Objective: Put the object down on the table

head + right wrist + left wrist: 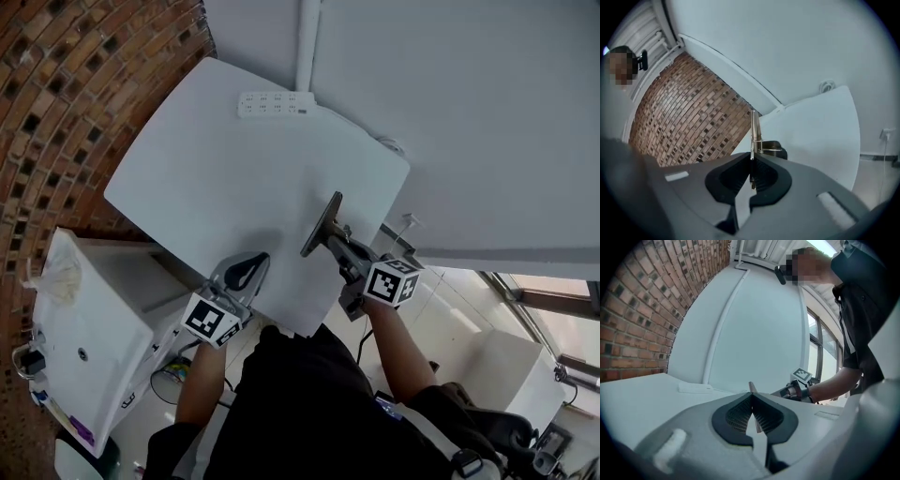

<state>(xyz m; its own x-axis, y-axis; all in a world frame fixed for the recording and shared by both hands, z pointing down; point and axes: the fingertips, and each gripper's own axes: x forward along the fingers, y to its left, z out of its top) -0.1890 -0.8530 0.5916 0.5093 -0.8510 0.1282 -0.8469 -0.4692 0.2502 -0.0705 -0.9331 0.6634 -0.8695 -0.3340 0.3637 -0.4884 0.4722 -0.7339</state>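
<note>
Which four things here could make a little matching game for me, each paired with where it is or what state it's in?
Things:
1. power strip
2. thin flat object
3. left gripper
4. brick wall

Places or states:
A. jaws together, nothing between them
B. beside the table, at the head view's left
C. lying at the table's far edge
D. clamped in the right gripper

Pairs: 1-C, 2-D, 3-A, 4-B
</note>
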